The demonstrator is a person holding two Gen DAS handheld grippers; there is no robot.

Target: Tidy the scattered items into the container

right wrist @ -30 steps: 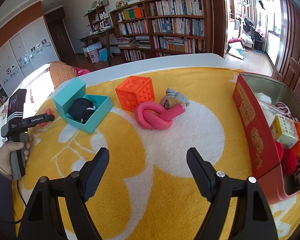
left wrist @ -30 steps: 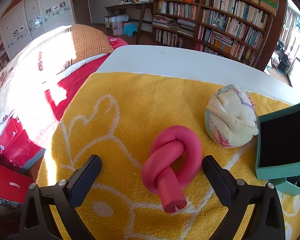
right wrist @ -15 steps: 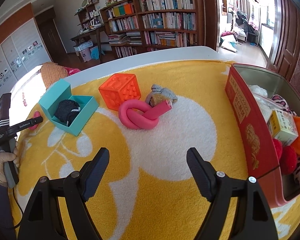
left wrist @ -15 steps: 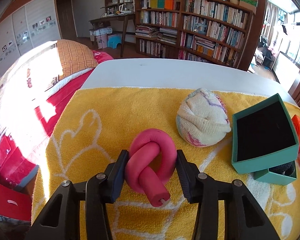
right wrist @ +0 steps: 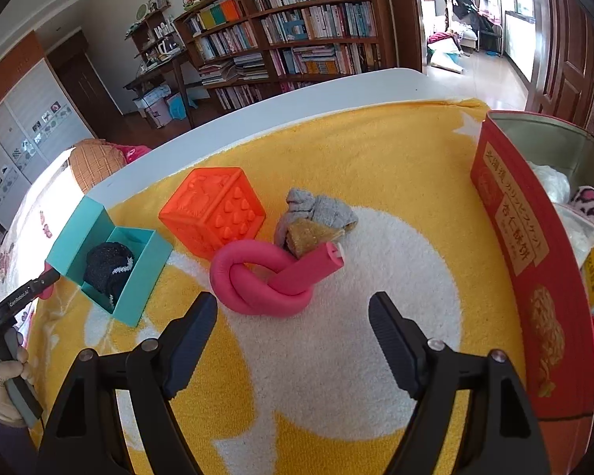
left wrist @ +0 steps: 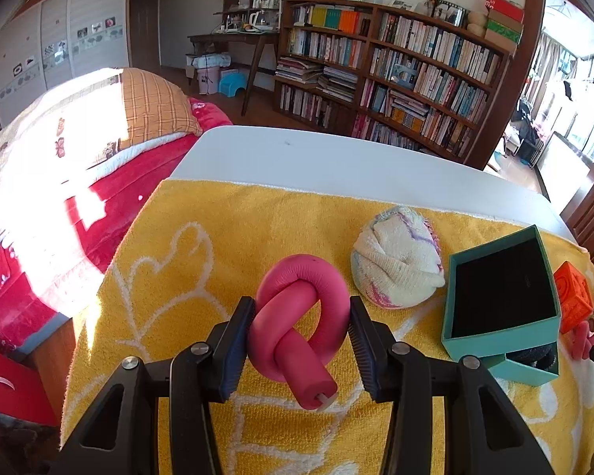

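My left gripper (left wrist: 301, 310) is shut on a pink knotted foam tube (left wrist: 297, 328), both pads pressing its loop just above the yellow towel (left wrist: 170, 277). In the right wrist view a second pink knotted tube (right wrist: 257, 281) lies on the towel's white patch. My right gripper (right wrist: 293, 312) hovers open just in front of it, with nothing between its fingers. The red tin container (right wrist: 530, 261) stands at the right edge and holds several items.
A rolled white sock ball (left wrist: 396, 263) and an open teal box (left wrist: 499, 293) sit to the right of the held knot. An orange cube (right wrist: 214, 209) and a grey sock bundle (right wrist: 316, 213) lie behind the second knot. A gloved hand (right wrist: 0, 380) is at the far left.
My left gripper's jaws went from wide open around the pink knot to shut on it. My right gripper moved closer to the second knot, which now lies just ahead of its fingertips.
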